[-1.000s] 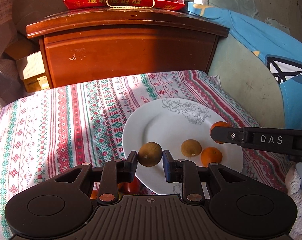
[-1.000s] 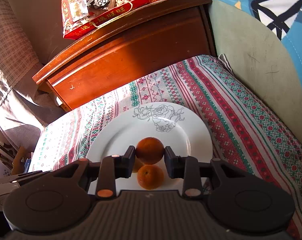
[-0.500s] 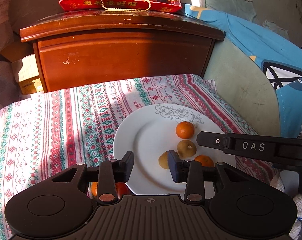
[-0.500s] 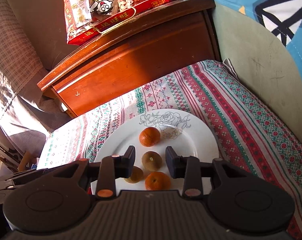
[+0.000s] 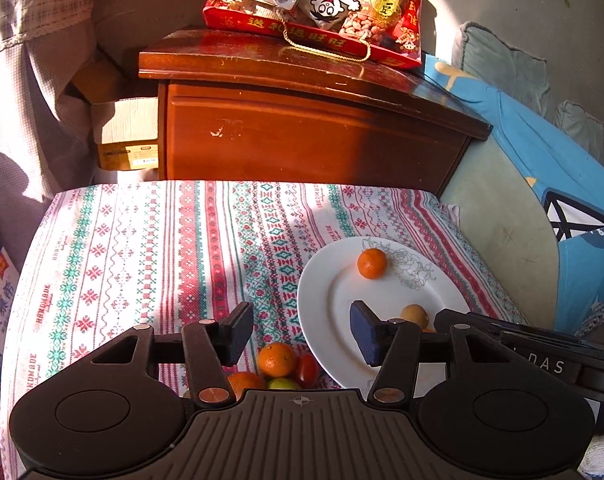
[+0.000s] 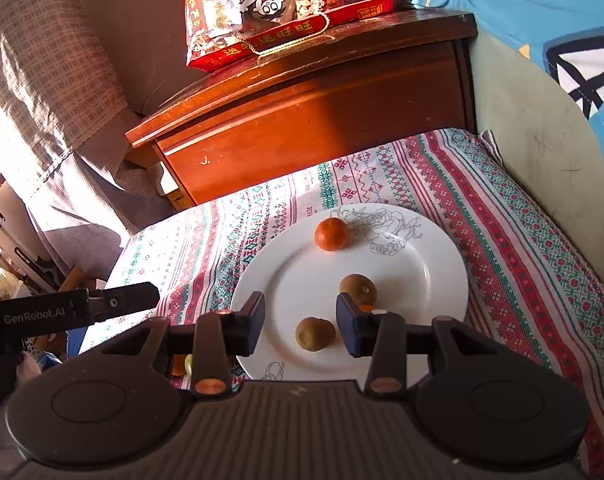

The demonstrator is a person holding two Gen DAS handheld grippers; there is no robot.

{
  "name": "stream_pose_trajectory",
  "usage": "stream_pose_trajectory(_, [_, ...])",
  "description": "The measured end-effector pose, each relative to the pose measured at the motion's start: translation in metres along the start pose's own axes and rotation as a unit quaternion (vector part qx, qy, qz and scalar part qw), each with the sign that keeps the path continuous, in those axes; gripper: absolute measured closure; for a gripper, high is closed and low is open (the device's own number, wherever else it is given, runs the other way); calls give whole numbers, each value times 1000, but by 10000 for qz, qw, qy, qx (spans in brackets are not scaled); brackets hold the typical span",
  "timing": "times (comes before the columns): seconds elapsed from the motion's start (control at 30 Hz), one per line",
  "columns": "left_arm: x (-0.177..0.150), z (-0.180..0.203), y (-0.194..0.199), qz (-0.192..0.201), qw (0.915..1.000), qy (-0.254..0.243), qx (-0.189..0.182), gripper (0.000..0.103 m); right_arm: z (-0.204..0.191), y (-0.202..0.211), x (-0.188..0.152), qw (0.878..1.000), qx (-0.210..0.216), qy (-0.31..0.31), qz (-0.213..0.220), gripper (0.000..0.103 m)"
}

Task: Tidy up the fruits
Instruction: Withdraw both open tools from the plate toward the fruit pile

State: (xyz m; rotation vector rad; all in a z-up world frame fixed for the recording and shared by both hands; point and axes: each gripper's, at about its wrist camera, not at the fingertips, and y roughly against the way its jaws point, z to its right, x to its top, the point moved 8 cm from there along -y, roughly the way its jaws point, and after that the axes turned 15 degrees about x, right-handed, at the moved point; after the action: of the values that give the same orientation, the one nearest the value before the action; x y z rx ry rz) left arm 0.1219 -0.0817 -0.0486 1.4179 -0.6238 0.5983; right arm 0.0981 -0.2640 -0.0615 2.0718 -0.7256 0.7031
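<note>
A white plate (image 6: 430,264) with a rose drawing lies on the patterned cloth (image 5: 149,256). On it are an orange (image 6: 331,233), two brown fruits (image 6: 358,289) (image 6: 315,334), and a second orange (image 6: 368,308) mostly hidden behind a finger. My right gripper (image 6: 299,326) hovers over the plate's near side, its jaws opening and gripping nothing; the nearer brown fruit lies on the plate below the gap. My left gripper (image 5: 299,334) is left of the plate (image 5: 334,320), jaws opening and empty. Under it, loose on the cloth, lie an orange (image 5: 277,359), a red tomato (image 5: 306,369) and a green fruit (image 5: 282,383).
A dark wooden cabinet (image 5: 310,140) stands behind the table with a red snack bag (image 5: 322,4) on top. Blue fabric (image 5: 574,168) covers a seat at the right. A cardboard box (image 5: 125,140) and a checked curtain (image 6: 41,80) are at the left.
The left gripper let go of a brown fruit and the right one let go of an orange, both now on the plate. Both grippers drew back and up, and the left swung leftward over the loose fruits.
</note>
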Motion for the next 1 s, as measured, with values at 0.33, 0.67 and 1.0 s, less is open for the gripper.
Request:
stream_pose_trajectory(0.33, [-17,-40,15,-24,9991,306,296,50,-28,5,-31,9995,218,129,-194,62])
stream_pose_trajectory(0.67, [-42,-61,20,-209,9983,359,403,45,-59,0,-80,9965,541,204,-598,62])
stream_pose_trajectory(1.0, [-59,-74,20,-348,9971,166,651,45,-79,-25,-105,9907,742,609,-966,65])
